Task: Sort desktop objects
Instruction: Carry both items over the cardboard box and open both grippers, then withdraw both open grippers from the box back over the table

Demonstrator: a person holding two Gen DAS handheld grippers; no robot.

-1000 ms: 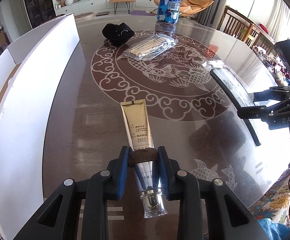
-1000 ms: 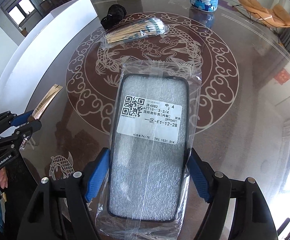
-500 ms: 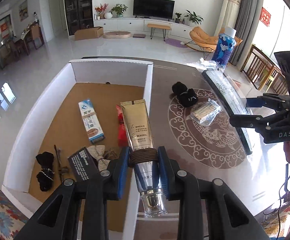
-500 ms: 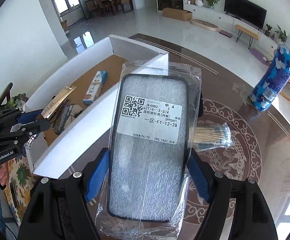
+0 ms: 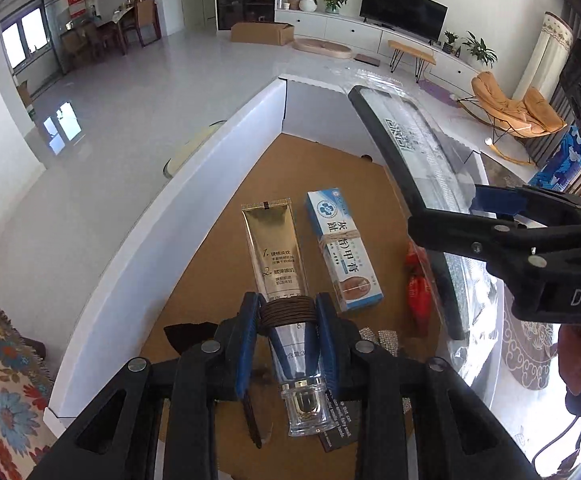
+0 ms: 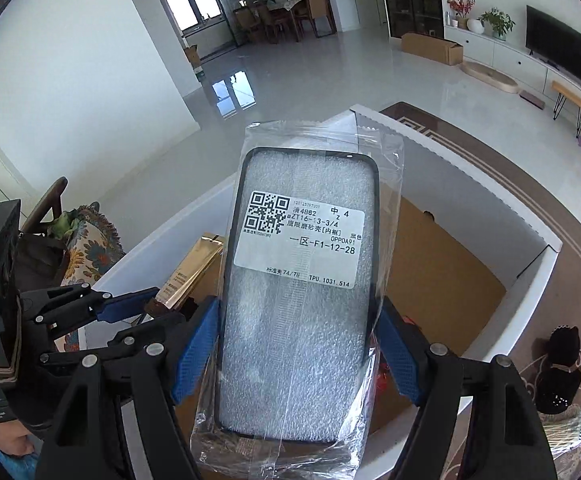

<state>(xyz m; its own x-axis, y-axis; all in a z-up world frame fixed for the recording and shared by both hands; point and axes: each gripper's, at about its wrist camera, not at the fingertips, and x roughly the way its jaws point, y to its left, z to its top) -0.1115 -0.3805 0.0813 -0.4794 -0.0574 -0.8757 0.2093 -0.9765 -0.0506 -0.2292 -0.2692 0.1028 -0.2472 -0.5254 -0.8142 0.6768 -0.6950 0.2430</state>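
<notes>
The right gripper (image 6: 296,354) clamps a plastic-bagged black phone case (image 6: 302,280) above the white-walled cardboard box (image 6: 442,280), left gripper (image 6: 130,306) at nine o'clock.
</notes>
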